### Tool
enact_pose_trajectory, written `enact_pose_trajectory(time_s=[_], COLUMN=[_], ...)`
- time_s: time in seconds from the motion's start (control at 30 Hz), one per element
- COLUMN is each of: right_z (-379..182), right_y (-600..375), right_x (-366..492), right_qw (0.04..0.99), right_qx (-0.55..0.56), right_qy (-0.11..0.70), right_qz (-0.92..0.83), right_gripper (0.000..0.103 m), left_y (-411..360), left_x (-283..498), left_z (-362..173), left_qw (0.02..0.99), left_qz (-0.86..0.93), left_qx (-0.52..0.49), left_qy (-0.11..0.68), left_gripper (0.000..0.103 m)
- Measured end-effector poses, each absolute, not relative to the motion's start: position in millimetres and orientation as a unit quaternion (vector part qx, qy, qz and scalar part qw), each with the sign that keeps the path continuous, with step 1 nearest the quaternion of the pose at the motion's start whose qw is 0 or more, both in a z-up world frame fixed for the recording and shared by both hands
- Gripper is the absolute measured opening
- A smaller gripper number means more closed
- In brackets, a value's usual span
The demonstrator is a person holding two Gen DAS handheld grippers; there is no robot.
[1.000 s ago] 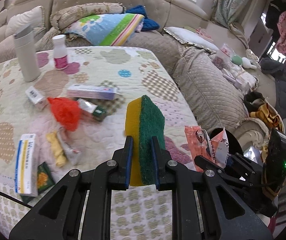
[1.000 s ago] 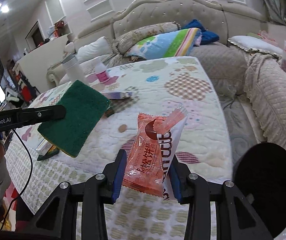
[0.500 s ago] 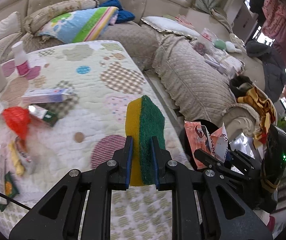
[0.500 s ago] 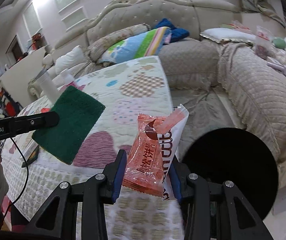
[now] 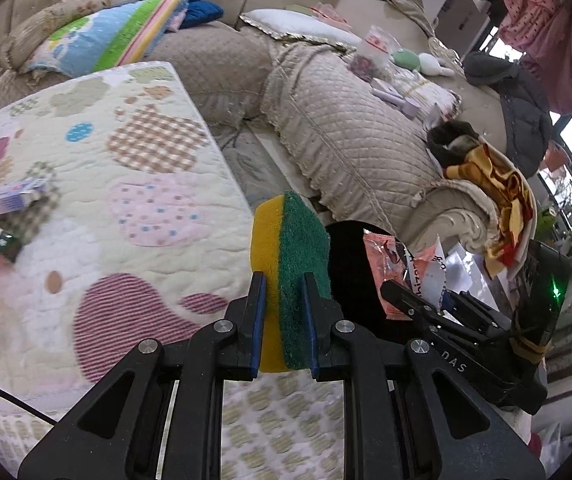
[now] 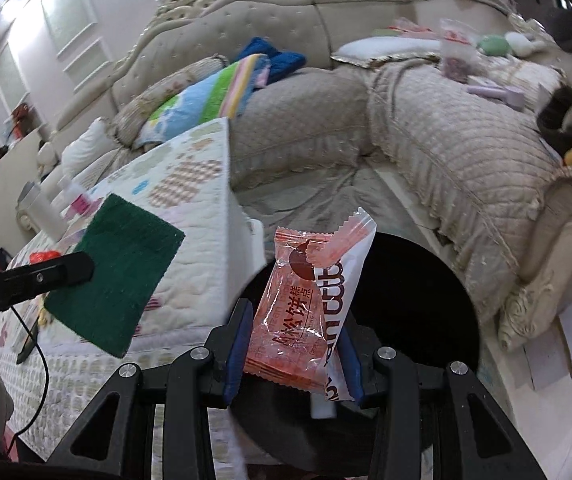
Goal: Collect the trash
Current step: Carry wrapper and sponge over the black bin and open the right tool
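Quilted beige sofa (image 5: 350, 136) wraps round two sides of a low tabletop (image 5: 133, 184) under a patchwork cover; small boxes and a red scrap lie at its far left. A black round bin (image 6: 414, 292) stands on the floor off the tabletop's corner, against the sofa arm.

Left gripper (image 5: 283, 312): jaws drawn narrow, pads pressed on both faces of a sponge (image 5: 290, 264), yellow foam to the left, green scourer to the right. The sponge stands upright on edge, clear of the tabletop, over its right-hand edge and just beside the bin.

Right gripper (image 6: 294, 344): jaws part-way closed on the lower half of an orange snack wrapper (image 6: 306, 304). The wrapper stands upright and is held directly over the bin mouth, not touching it.

Against a second ago: both hands have swung sideways, off the tabletop toward the bin. Then the sponge hung over mid-table among the clutter and the wrapper over the cover, with the bin at the right edge of view. Neither grip has changed.
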State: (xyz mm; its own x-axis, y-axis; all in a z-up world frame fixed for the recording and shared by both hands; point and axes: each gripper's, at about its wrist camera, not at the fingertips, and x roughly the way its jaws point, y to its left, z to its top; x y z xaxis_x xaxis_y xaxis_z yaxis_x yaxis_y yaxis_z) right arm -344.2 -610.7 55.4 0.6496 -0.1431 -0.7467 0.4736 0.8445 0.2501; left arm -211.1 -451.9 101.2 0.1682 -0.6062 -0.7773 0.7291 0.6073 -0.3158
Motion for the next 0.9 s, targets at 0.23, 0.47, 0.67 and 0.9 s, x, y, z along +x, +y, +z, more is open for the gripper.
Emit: enact_pose_trajectory(time_s=[0.23, 0.47, 0.67, 0.9], right_z=[47, 41, 41, 44], right_y=[-627, -637, -640, -643], right_x=[-353, -358, -359, -362], right_qw=[0.872, 0.866, 0.861, 0.859], right_qx=[0.234, 0.253, 0.266, 0.273], right_qy=[0.384, 0.382, 0.380, 0.377], right_qz=[-0.192, -0.201, -0.207, -0.214], right_gripper=[0.039, 0.041, 0.049, 0.056], left_y=[-476, -487, -488, -485], left_x=[-223, -226, -228, -228], left_z=[89, 80, 75, 73], left_qw=[0.753, 0.742, 0.732, 0.724], left_qz=[-0.447, -0.456, -0.468, -0.470], left_qx=[0.078, 0.076, 0.071, 0.073], left_qy=[0.477, 0.485, 0.490, 0.500], left_gripper=[0.015, 0.015, 0.019, 0.021])
